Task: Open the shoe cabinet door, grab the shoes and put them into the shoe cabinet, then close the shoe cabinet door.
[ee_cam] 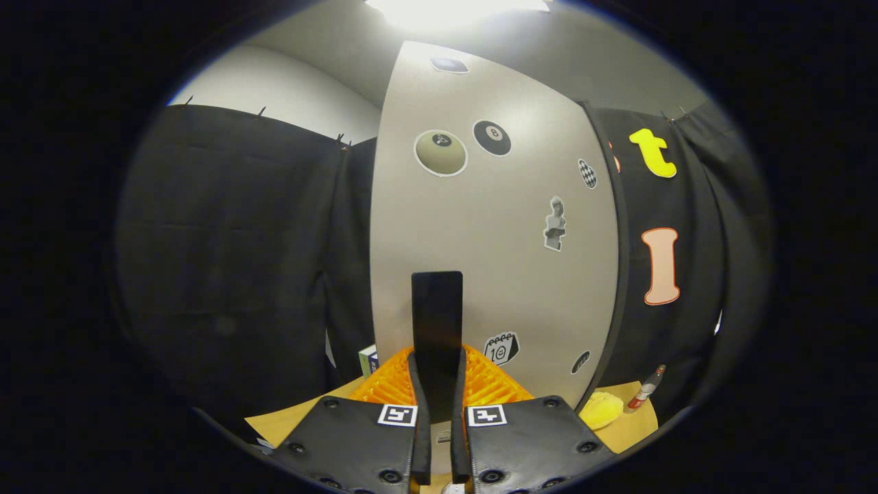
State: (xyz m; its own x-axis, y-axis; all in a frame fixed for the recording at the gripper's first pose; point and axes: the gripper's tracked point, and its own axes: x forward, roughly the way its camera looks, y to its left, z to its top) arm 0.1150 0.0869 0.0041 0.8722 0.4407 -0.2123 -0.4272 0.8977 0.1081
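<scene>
The shoe cabinet door (pixel 494 261) is a pale flat panel with several stickers, standing upright right in front of me. A black vertical handle (pixel 437 309) sticks out of its lower part. My gripper (pixel 437 367) is shut on that handle, one finger pressing on each side, and the top of the handle rises above the fingertips. The panel hides the inside of the cabinet. From here I cannot tell how far the door is swung.
A wooden tabletop (pixel 295 418) lies below the fingers. On it, right of the door, are a yellow soft object (pixel 600 409) and a small red-capped bottle (pixel 646 390). A small box (pixel 368 358) sits by the door's left edge. Black cloth walls stand on both sides.
</scene>
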